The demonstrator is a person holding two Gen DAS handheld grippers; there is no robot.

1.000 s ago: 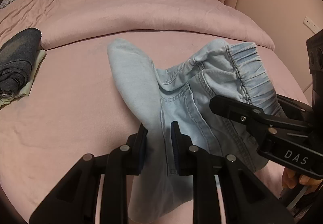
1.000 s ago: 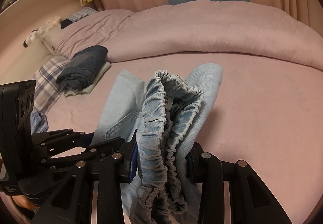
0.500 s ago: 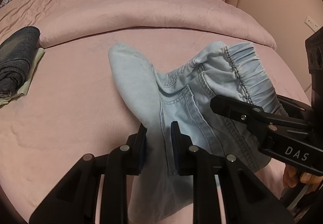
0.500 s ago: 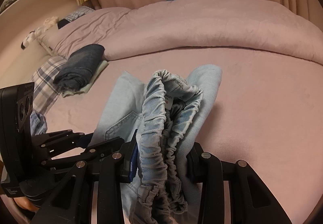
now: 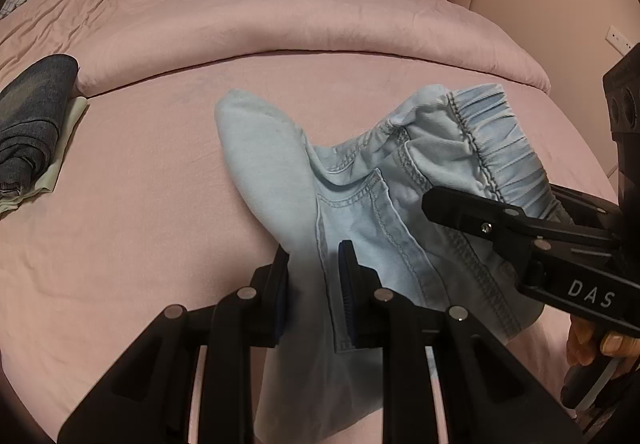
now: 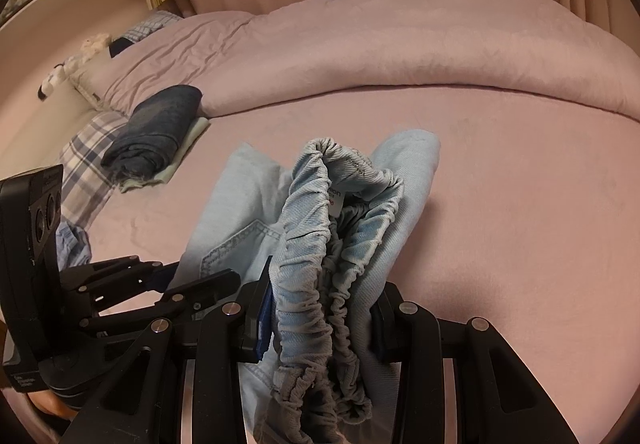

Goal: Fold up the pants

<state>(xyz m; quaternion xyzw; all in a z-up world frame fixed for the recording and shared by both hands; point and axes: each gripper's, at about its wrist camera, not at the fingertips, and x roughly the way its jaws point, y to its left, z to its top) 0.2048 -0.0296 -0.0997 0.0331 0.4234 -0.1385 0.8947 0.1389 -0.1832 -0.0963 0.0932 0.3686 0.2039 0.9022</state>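
Observation:
Light blue denim pants (image 5: 360, 204) lie bunched on the pink bed, partly lifted at the near end. My left gripper (image 5: 314, 276) is shut on a leg of the pants, the cloth pinched between its pads. In the right wrist view the gathered elastic waistband (image 6: 320, 236) stands up between the fingers of my right gripper (image 6: 320, 320), which is shut on it. The right gripper (image 5: 520, 228) also shows in the left wrist view at the right, held by a hand (image 5: 600, 348). The left gripper (image 6: 160, 284) appears at the lower left of the right wrist view.
A folded dark denim garment (image 6: 156, 124) rests on a pale cloth at the left of the bed. A thick pink duvet (image 5: 280, 16) is rolled along the far side. Plaid pillows (image 6: 88, 152) lie at the left edge; curtains hang behind.
Both grippers keep their grip on the pants. The pants have shifted only slightly in view; nothing was let go or taken up.

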